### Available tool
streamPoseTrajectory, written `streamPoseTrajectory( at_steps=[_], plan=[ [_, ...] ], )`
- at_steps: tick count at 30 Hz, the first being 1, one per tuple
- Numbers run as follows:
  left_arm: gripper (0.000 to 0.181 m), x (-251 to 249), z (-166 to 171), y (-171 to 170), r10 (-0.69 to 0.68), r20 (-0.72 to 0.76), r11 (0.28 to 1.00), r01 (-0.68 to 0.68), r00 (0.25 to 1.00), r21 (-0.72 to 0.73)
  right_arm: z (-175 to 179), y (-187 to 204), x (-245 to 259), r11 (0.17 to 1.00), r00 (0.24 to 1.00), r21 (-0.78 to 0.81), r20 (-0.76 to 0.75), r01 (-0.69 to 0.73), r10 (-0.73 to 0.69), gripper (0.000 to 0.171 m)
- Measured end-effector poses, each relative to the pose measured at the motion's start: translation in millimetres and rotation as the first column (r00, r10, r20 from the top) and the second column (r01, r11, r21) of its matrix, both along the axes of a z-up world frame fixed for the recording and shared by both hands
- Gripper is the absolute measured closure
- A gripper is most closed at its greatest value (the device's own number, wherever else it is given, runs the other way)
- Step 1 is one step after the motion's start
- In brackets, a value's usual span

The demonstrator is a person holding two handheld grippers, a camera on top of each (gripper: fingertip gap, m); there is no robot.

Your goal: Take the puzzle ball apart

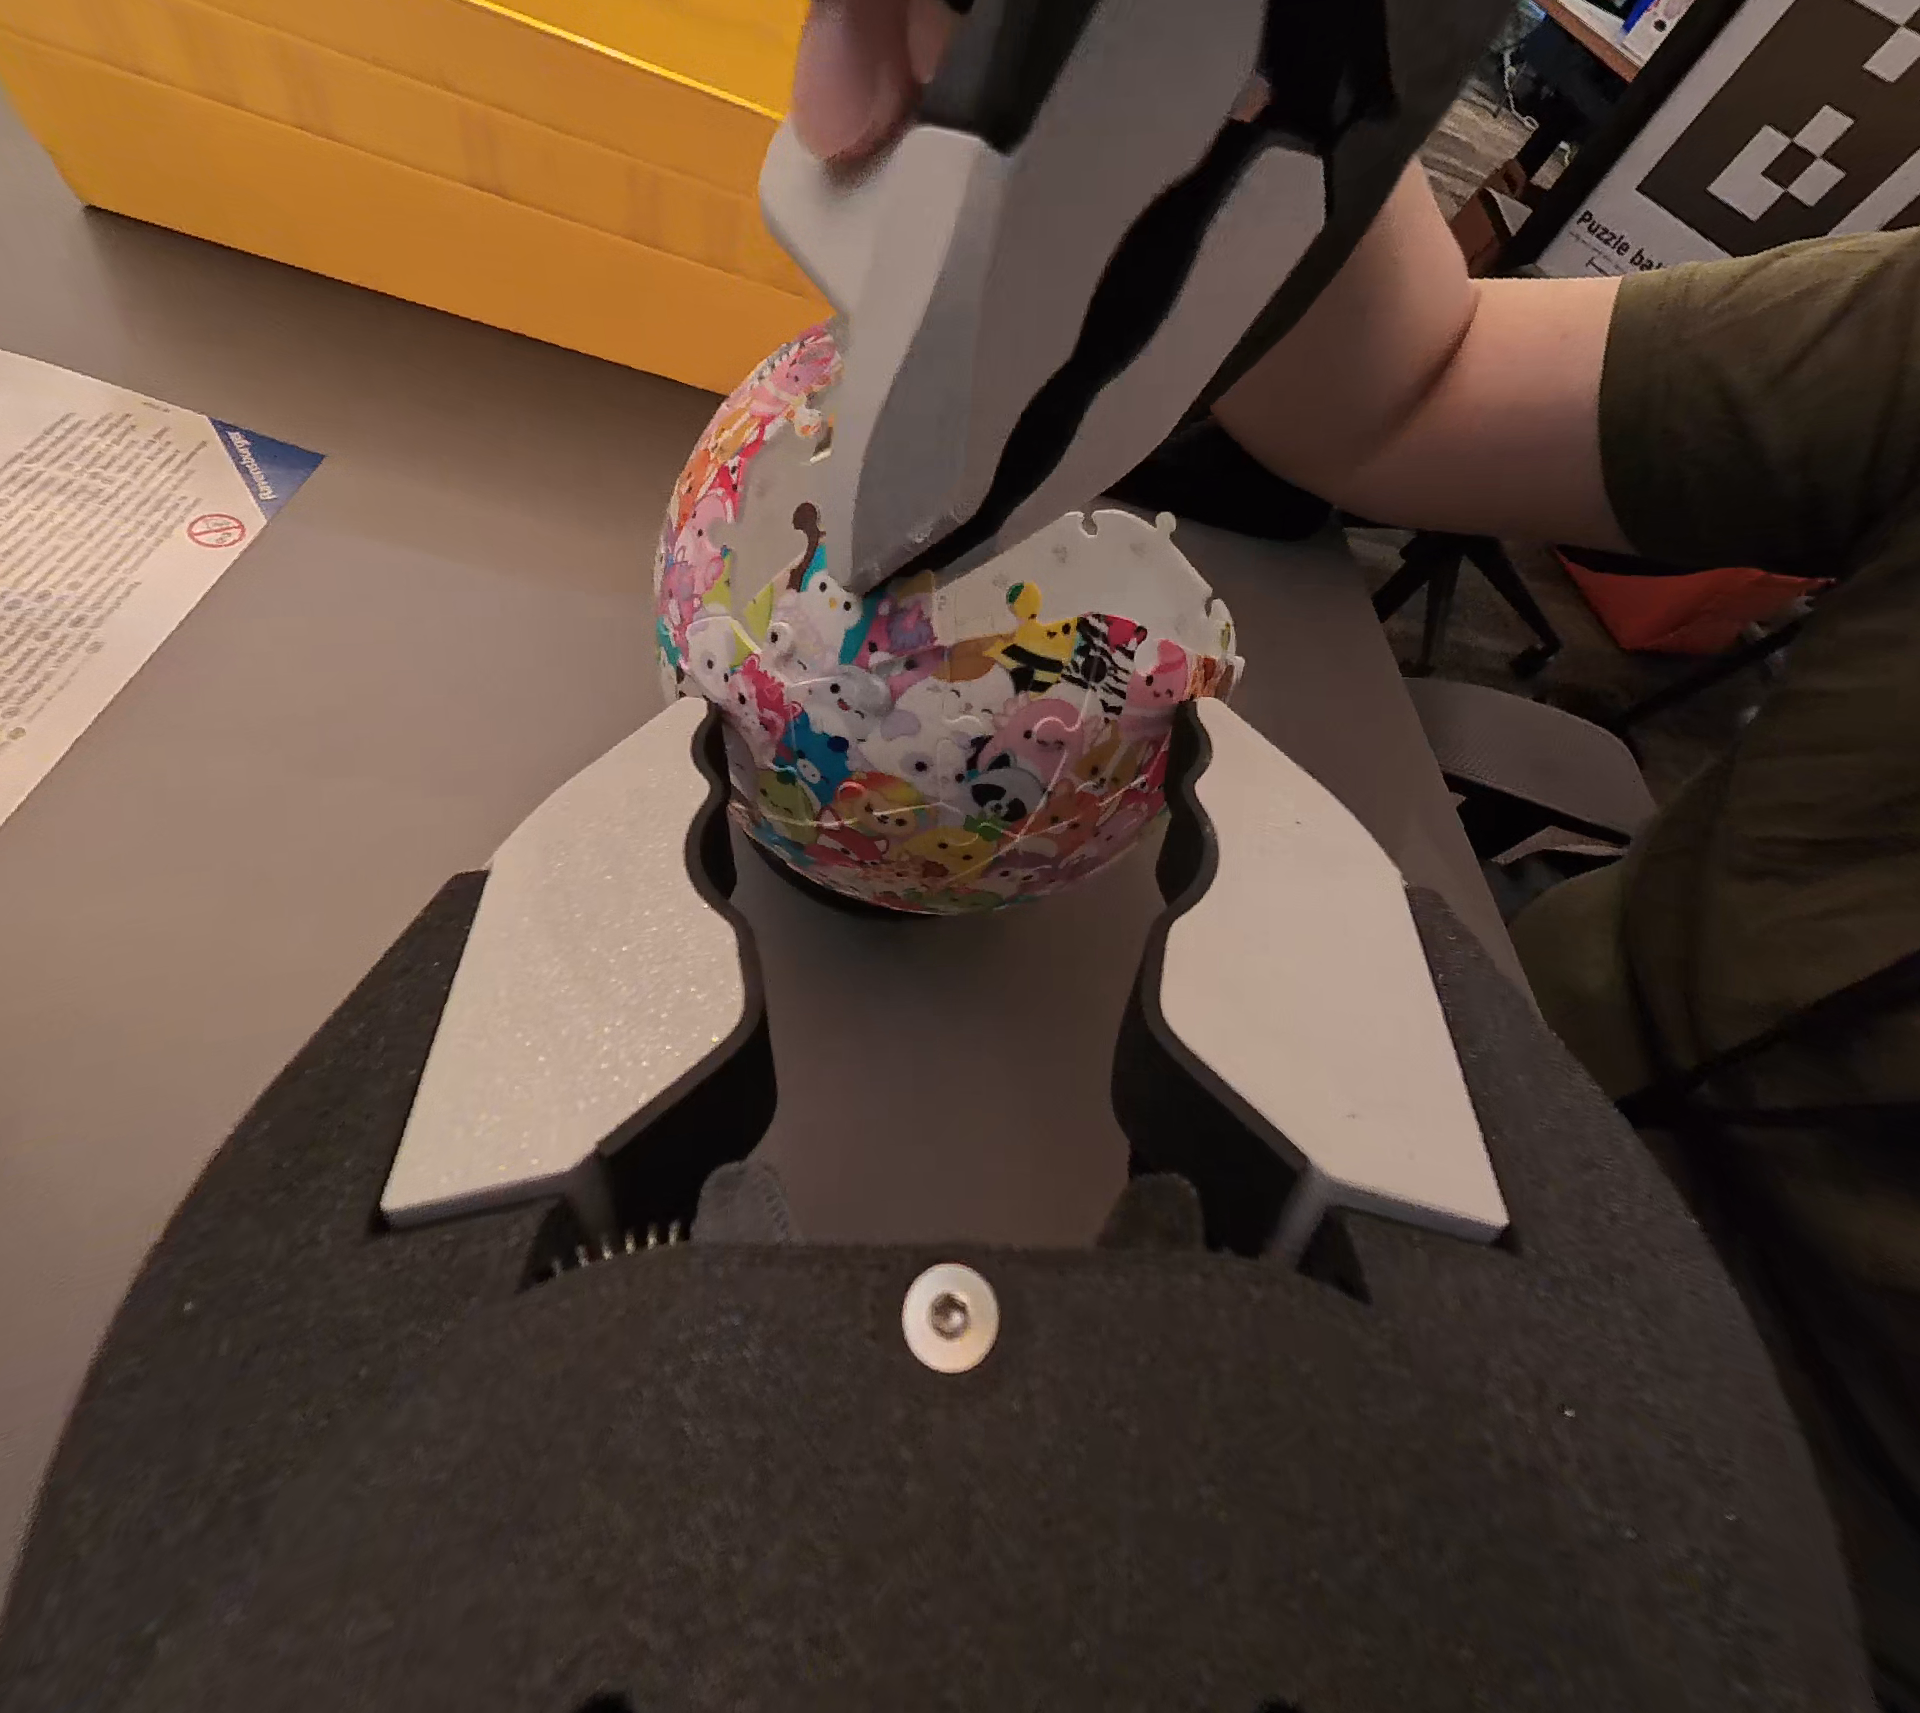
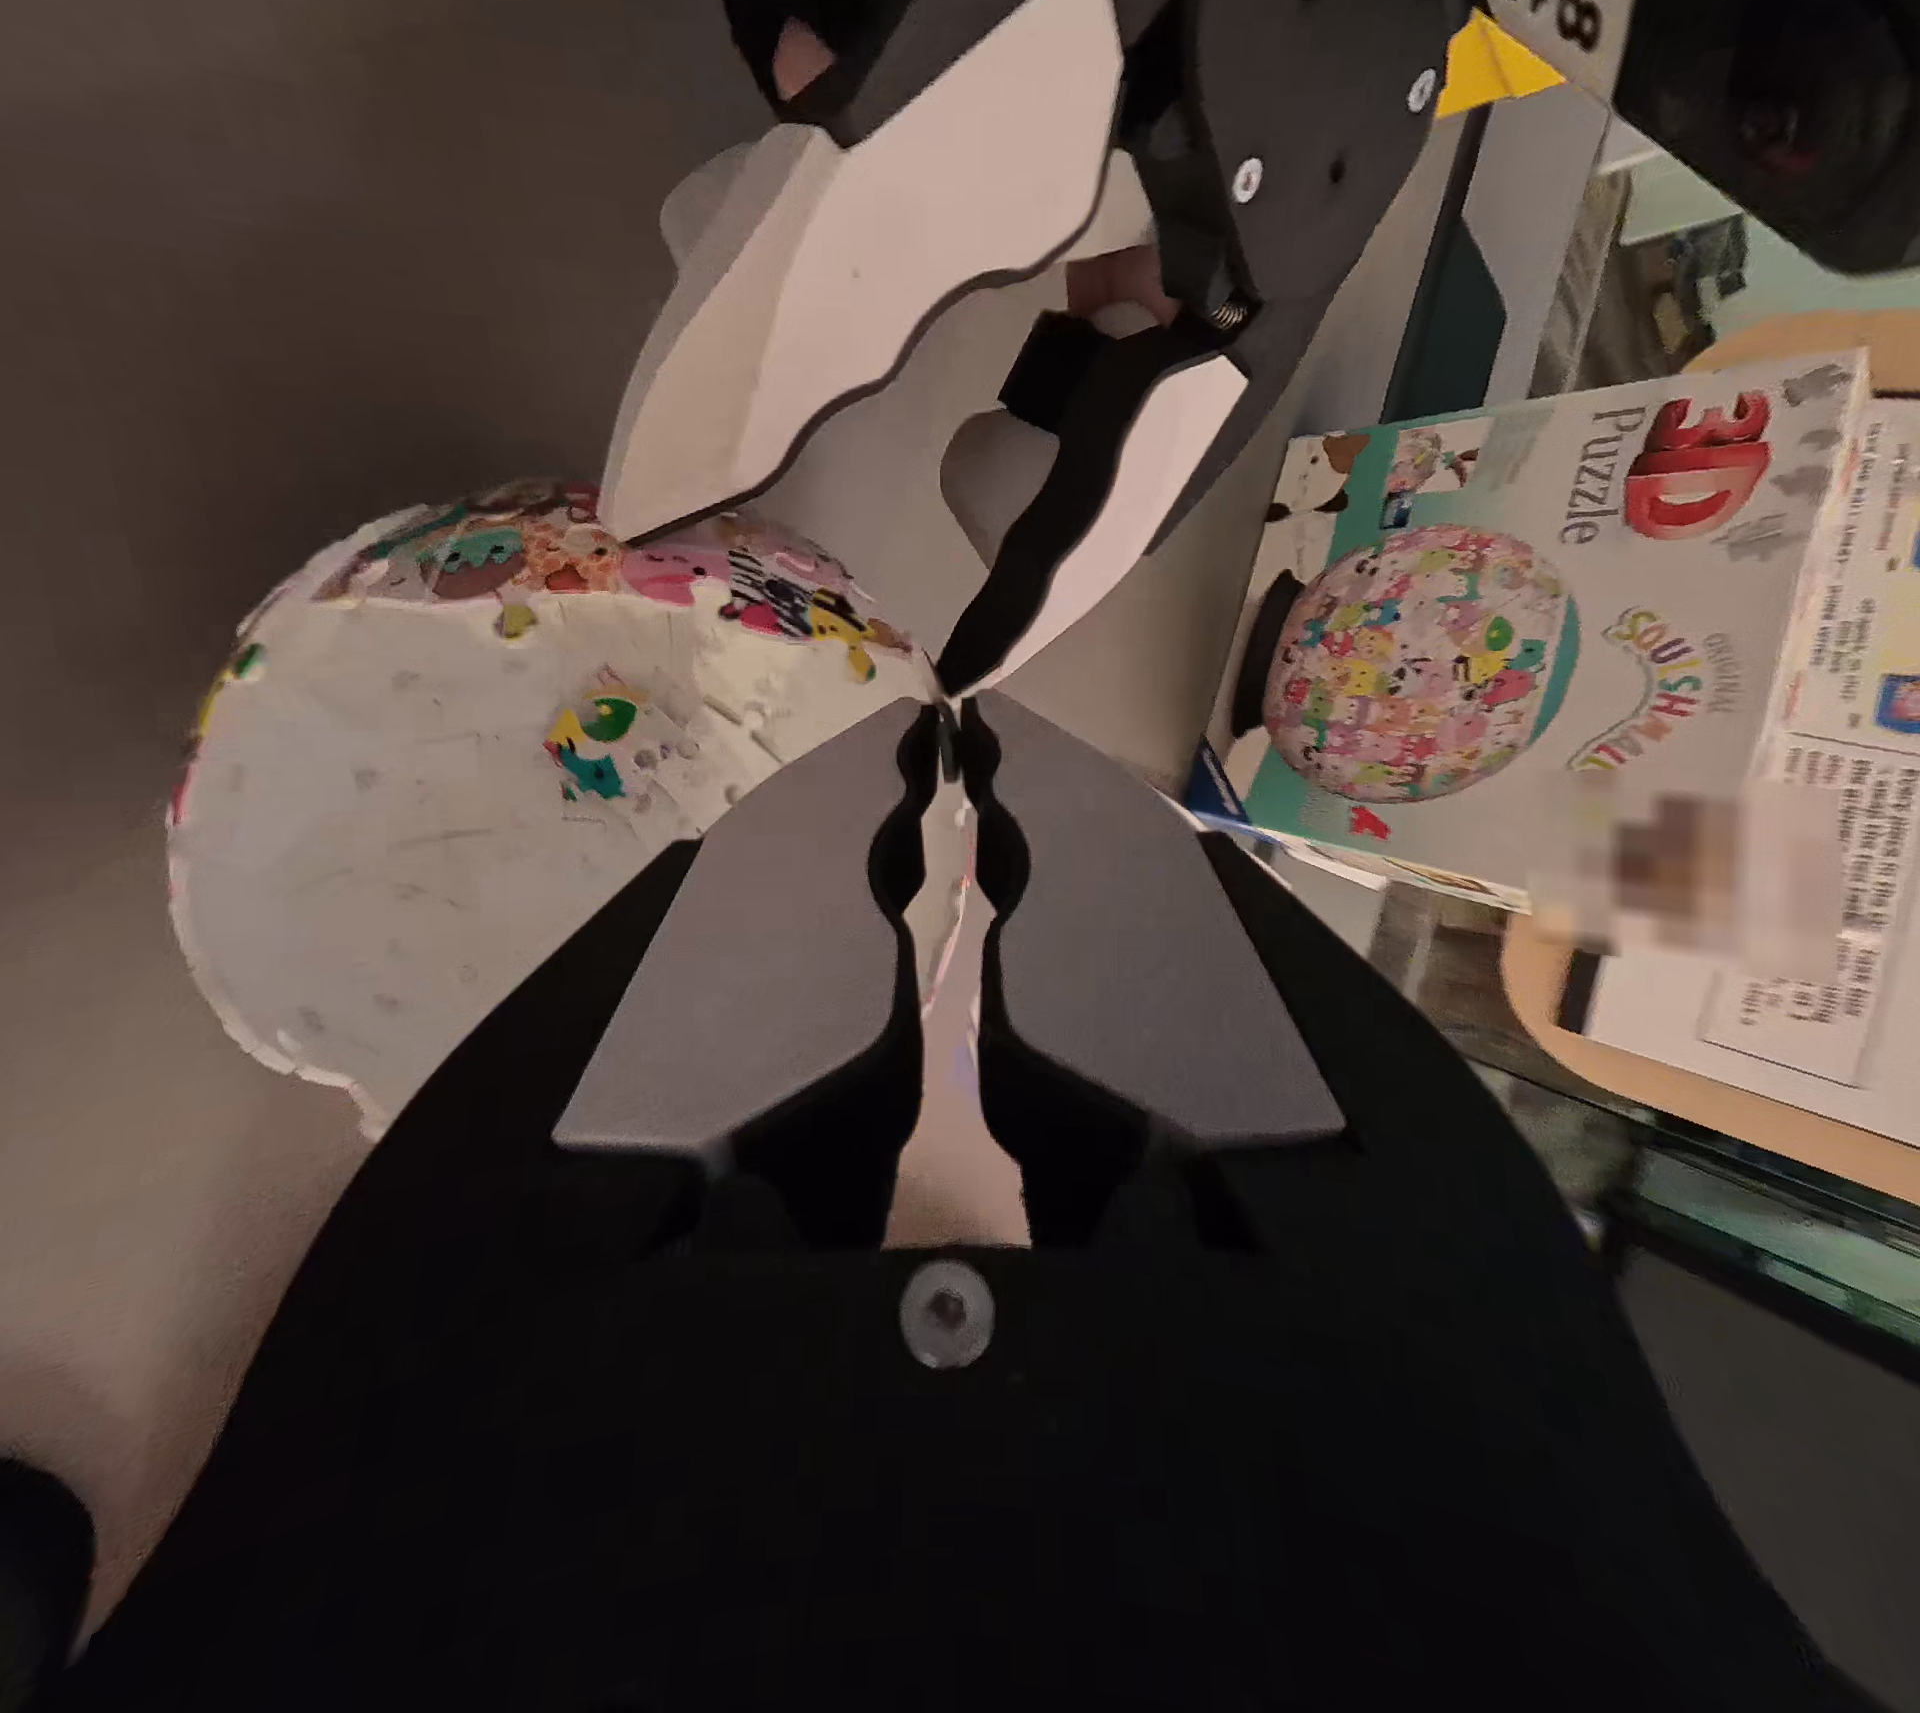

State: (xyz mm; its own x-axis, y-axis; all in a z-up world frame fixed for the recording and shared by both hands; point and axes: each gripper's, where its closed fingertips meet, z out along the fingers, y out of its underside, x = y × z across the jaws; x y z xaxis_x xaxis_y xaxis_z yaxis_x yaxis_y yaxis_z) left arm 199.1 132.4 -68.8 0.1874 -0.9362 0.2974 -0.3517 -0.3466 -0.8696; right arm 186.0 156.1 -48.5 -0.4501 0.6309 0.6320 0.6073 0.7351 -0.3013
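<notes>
the puzzle ball sat on the dark desk near its right edge, already half open, just a colourful bowl-shaped shell with a jagged rim and a white inside. the left gripper had its jaws spread wide around the lower part of the shell, one finger on each side and right up against it, though i couldn't tell how hard it was actually squeezing. the right gripper came down from above with its jaws nearly closed, pinched on the top rim of the shell; in the right wrist view you could see a thin bit of rim caught between the tips. behind the ball there was a yellow bin on the desk, and a printed instruction sheet lay off to the left. the puzzle box showed in the right wrist view past the desk edge. a person's bare forearm reached in from the right.
</notes>
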Motion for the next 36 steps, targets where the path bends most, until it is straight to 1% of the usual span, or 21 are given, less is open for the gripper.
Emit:
streamPoseTrajectory(
  at_steps=[3,5,11,15,21,25,32,36],
  plan=[
    [0.104,2,-3,-2,-0.009,-0.002,1.0,0.009,1.0,-0.017,-2,-4,0,0.996,0.998,0.089,0.057,-0.008,0.003,0.166],
    [0.103,3,-5,-4,-0.02,-0.011,1.0,0.02,1.0,-0.021,-4,-6,0,0.994,0.997,0.109,0.081,-0.008,-0.001,0.166],
    [0.104,6,-4,-3,-0.011,0.014,0.999,0.011,1.0,-0.031,-5,-5,3,1.0,0.998,0.008,0.056,0.028,-0.028,0.164],
    [0.104,7,-5,-3,-0.011,0.012,1.0,0.011,1.0,-0.023,-6,-5,4,0.999,0.998,0.02,0.064,0.026,-0.027,0.164],
    [0.105,9,-5,-3,-0.009,0.031,0.999,0.01,0.999,-0.03,-8,-8,7,0.999,0.996,-0.018,0.081,0.038,-0.036,0.163],
    [0.105,9,-4,-2,-0.005,0.037,0.999,0.006,0.999,-0.041,-9,-6,4,0.999,0.997,0.011,0.077,0.031,-0.032,0.163],
    [0.105,10,-5,-2,-0.004,0.042,0.999,0.006,0.999,-0.045,-12,-5,5,0.999,0.996,-0.004,0.084,0.043,-0.042,0.163],
    [0.105,10,-4,-2,-0.001,0.043,0.999,0.003,0.999,-0.042,-12,-5,5,0.996,0.995,-0.067,0.076,0.066,-0.061,0.163]
  ],
)
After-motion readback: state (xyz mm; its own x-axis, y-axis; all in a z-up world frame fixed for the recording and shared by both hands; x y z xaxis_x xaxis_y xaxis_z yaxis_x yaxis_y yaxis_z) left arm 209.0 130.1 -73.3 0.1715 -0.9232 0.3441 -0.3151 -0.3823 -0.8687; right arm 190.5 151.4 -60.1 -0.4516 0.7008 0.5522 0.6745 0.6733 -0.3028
